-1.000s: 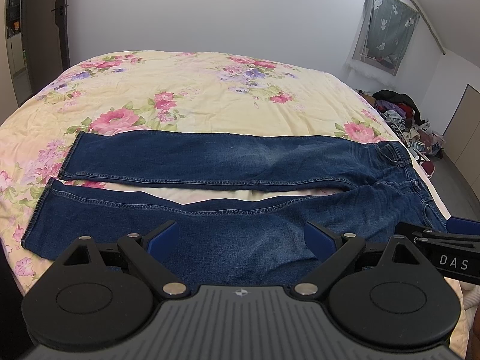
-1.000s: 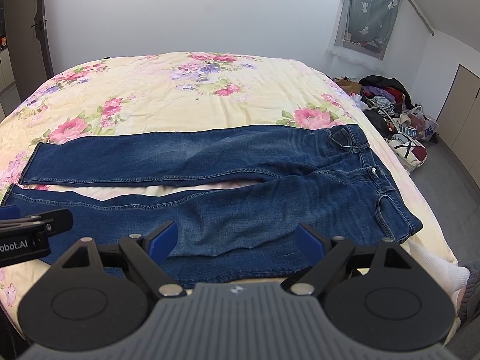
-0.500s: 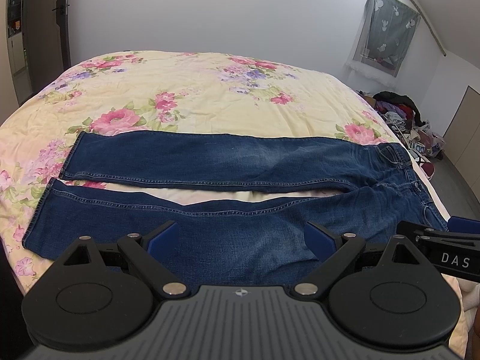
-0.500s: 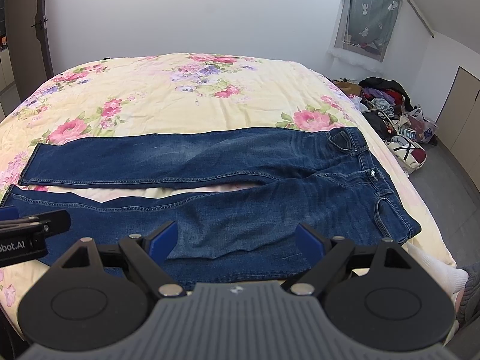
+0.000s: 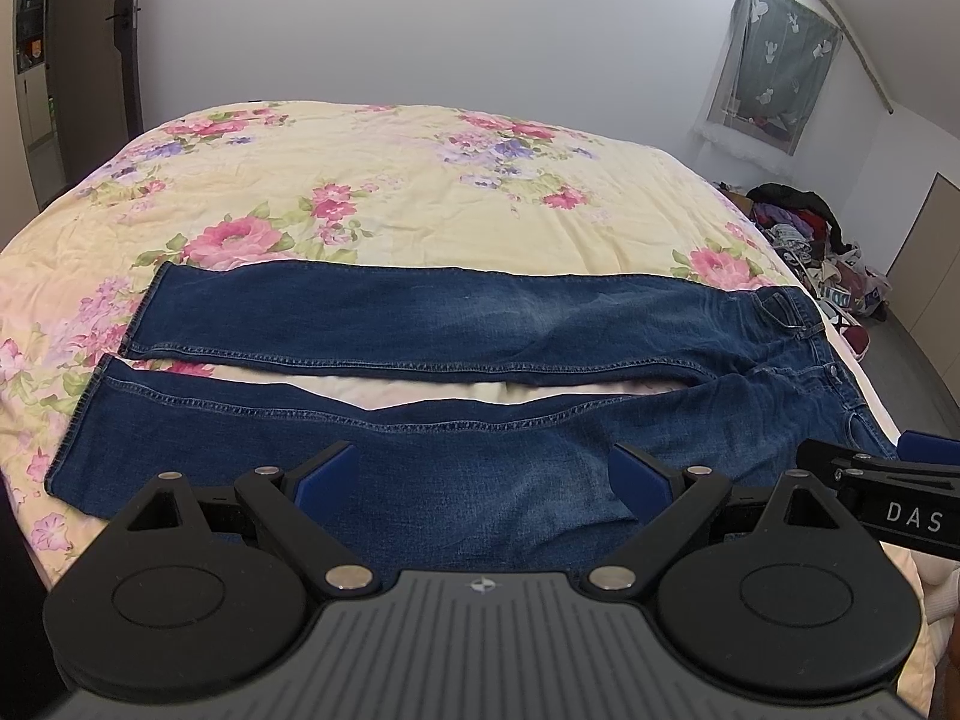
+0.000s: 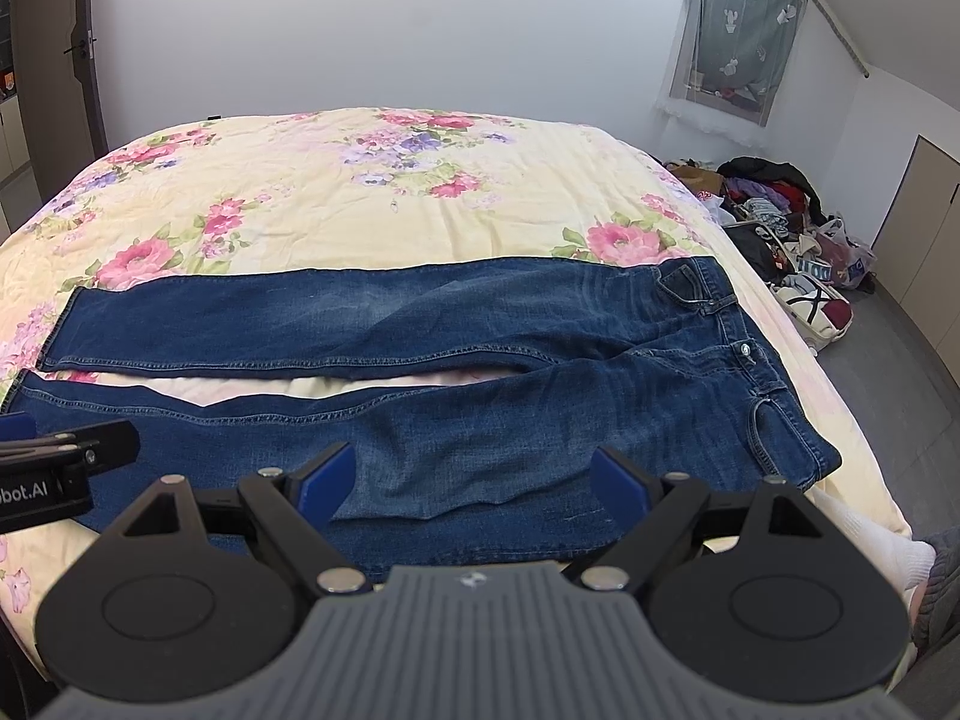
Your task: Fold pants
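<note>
My dark blue jeans (image 5: 456,324) lie flat and unfolded on the flowered bed (image 5: 384,180), legs slightly parted, stitching pale along the seams. My left tongs (image 5: 483,471) gape wide over the near leg, gripping nothing; my right tongs (image 6: 474,477) likewise (both hover above the denim). A clothes heap (image 6: 774,210) sits on the floor to the right. The jeans run crosswise: hems left, waistband right.

A bed (image 5: 420,180) with a cream floral bedspread (image 6: 372,198) carries dark blue jeans (image 6: 456,372), spread flat along its near edge, waistband right, both legs running left.
</note>
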`<state>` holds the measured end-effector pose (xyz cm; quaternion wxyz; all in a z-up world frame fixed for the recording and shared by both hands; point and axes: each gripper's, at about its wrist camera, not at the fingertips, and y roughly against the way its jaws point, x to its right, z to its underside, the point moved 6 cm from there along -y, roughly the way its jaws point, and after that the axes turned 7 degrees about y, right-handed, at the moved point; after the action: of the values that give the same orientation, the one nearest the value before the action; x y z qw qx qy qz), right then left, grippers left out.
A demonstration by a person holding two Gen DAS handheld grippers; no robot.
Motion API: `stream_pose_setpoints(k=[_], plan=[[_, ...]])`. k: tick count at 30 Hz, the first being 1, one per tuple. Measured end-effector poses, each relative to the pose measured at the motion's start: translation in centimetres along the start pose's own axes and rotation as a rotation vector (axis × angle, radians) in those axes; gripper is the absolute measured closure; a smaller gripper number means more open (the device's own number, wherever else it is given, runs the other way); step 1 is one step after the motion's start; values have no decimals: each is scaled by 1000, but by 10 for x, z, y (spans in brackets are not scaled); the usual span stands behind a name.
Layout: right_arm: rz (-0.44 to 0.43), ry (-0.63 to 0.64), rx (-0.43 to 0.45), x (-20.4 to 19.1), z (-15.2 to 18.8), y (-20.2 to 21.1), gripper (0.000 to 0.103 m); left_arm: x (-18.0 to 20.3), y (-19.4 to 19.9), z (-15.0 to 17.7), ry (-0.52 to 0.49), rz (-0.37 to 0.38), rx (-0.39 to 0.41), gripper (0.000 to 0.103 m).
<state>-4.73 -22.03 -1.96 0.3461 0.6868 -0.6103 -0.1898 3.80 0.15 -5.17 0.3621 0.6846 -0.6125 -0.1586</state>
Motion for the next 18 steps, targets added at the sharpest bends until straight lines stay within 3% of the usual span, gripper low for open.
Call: stream_pose_setpoints(k=[18], plan=[[3,0,-5,-2,1,-3,21,-7,-2,-3,14,-12,-15,0]])
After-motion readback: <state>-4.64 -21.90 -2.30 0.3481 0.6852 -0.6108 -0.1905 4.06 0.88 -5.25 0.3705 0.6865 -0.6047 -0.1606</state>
